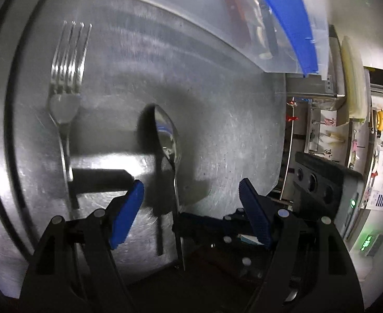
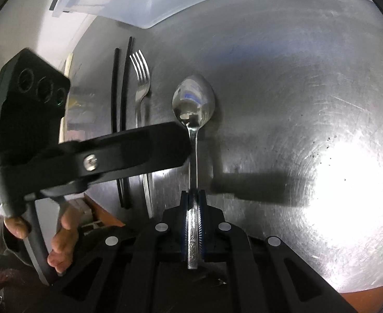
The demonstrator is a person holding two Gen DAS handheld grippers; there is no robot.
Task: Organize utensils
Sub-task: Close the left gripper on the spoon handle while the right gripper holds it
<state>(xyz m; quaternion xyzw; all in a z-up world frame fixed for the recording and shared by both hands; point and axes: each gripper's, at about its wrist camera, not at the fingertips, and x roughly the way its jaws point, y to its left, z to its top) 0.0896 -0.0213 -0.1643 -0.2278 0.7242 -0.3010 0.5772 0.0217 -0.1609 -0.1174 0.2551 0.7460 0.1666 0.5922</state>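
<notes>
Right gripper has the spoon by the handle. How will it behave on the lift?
The spoon looks like polished metal, so probably stiff, no sag. The right gripper pinches only the handle's end, so the bowl may droop or swing. The glossy handle could slip between the fingers, though their ribbed faces should help.

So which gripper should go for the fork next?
Left. The left gripper is open and empty, with the fork close by; the right gripper is shut on the spoon.
</notes>
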